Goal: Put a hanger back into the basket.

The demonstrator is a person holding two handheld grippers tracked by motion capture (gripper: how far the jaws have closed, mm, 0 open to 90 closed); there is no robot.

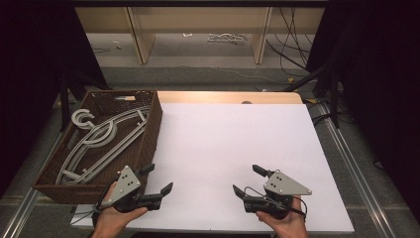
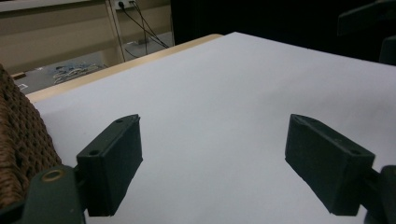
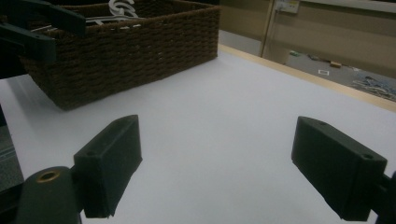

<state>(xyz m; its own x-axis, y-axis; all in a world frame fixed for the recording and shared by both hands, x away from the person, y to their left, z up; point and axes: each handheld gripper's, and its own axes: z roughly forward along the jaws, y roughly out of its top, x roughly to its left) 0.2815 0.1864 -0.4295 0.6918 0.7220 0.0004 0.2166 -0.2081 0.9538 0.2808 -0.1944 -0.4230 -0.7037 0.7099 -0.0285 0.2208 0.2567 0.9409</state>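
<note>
Left gripper [image 1: 158,179]: fingers [image 2: 112,163] spread wide, nothing between; wicker basket [image 1: 143,141] touching just beside outer finger, grey hangers [image 1: 99,141] lying inside. Right gripper [image 1: 246,179]: fingers [image 3: 109,163] likewise spread, empty; basket well beyond fingertips; bare white table [image 1: 223,144] beneath both.

Pale grey plastic hangers [image 1: 99,139] overlap inside the brown woven wicker basket [image 1: 148,134], their number impossible to tell. The basket's near wall hides their lower ends. In the right gripper view the picture's top edge crops the basket, leaving one white hook showing.
</note>
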